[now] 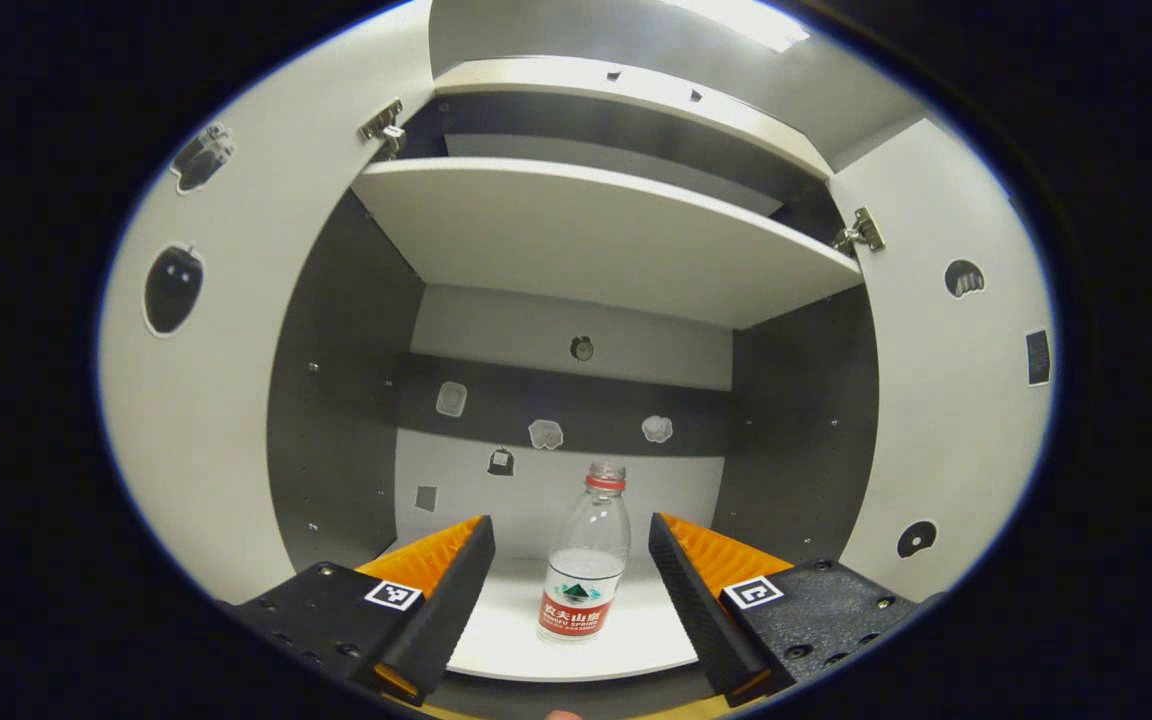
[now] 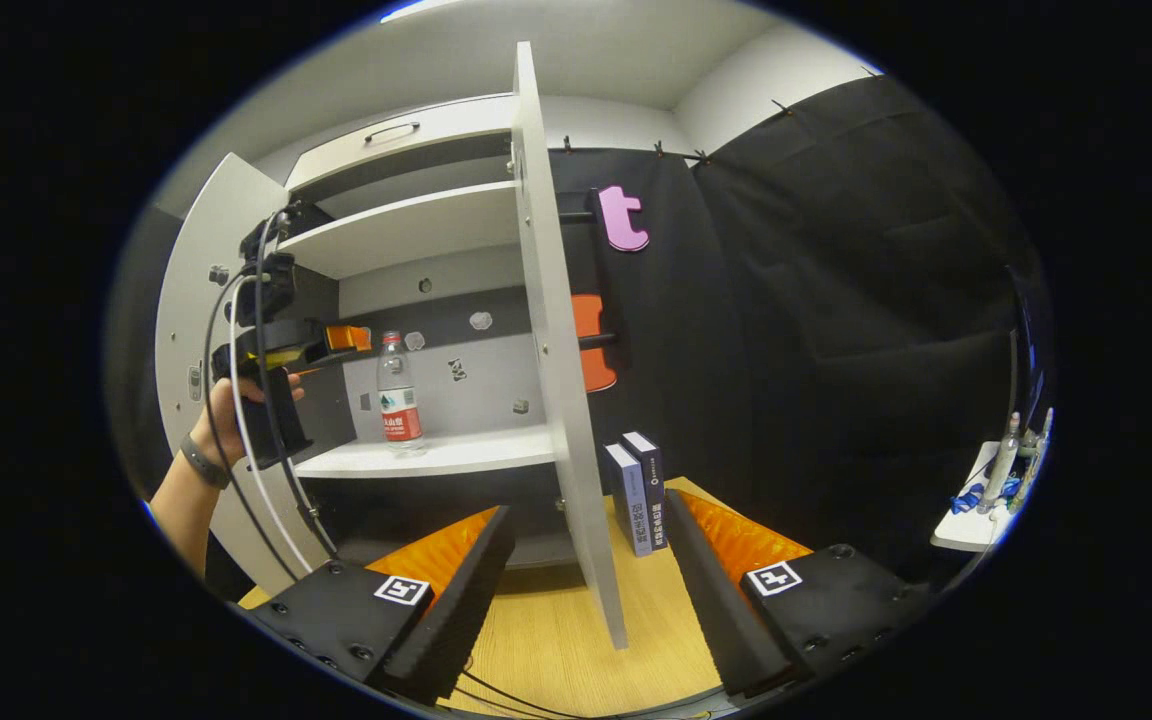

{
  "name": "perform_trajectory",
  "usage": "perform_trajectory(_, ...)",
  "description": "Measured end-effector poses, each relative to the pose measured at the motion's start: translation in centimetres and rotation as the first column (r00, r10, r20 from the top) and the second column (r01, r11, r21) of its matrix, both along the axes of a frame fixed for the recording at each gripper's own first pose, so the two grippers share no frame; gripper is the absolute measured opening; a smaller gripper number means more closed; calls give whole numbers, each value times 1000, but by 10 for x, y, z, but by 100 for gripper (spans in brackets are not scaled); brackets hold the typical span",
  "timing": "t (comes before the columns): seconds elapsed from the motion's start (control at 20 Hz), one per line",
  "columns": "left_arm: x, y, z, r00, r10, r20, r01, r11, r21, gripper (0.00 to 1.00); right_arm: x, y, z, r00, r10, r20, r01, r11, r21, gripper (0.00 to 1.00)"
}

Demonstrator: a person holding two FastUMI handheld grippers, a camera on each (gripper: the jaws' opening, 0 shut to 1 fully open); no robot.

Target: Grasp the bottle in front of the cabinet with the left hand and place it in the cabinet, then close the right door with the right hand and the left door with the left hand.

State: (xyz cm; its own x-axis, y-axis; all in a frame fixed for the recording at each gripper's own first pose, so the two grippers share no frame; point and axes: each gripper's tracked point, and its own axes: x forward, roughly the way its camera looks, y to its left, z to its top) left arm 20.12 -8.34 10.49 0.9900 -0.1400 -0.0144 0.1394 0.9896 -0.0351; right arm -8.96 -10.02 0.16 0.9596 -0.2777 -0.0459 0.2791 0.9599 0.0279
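Note:
A clear plastic bottle (image 1: pixel 585 560) with a red label stands upright on the cabinet's lower shelf (image 1: pixel 636 640). My left gripper (image 1: pixel 571 570) is open, its fingers wide on either side of the bottle and not touching it. In the right gripper view the bottle (image 2: pixel 399 395) stands on that shelf (image 2: pixel 466 450), and the left gripper (image 2: pixel 341 340), held by a hand, hovers just left of the bottle's neck. The left door (image 1: pixel 226 400) and the right door (image 1: pixel 946 400) both stand open. My right gripper (image 2: pixel 586 570) is open, with the right door's edge (image 2: pixel 561 350) straight ahead between its fingers.
An upper shelf (image 1: pixel 596 230) spans the cabinet above the bottle. Two dark books (image 2: pixel 639 490) stand upright on the wooden table (image 2: pixel 656 620) just right of the open door. Cables (image 2: pixel 246 440) hang from the left gripper. A small white shelf (image 2: pixel 976 520) with items sits far right.

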Motion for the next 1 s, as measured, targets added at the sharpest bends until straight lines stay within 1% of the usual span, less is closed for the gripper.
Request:
perform_trajectory(0.15,-37,13,10,1000,9,22,-8,1000,-23,94,4,11,3,999,44,4,-44,999,-7,99)
perform_trajectory(0.2,-46,20,7,1000,15,21,-14,1000,-25,94,6,14,4,998,61,8,-61,998,-6,99)
perform_trajectory(0.25,-58,27,4,1000,25,18,-24,999,-21,92,8,19,6,997,80,12,-79,997,-4,99)
perform_trajectory(0.3,-73,34,0,999,39,16,-38,999,-13,95,10,23,6,995,98,16,-98,995,-1,99)
perform_trajectory(0.35,-87,41,-4,998,55,12,-55,998,-3,95,12,28,7,993,115,20,-115,993,0,99)
perform_trajectory(0.5,-121,60,-34,995,102,2,-102,995,20,95,19,40,9,987,160,22,-160,987,0,99)
perform_trajectory(0.75,-176,66,-90,992,113,-60,-112,993,22,95,29,54,4,978,207,7,-207,978,0,99)
perform_trajectory(0.9,-195,64,-120,989,108,-99,-108,994,5,95,32,54,4,979,202,11,-202,979,2,99)
perform_trajectory(1.0,-198,65,-126,989,109,-97,-108,994,21,95,27,51,13,977,210,29,-210,978,-15,99)
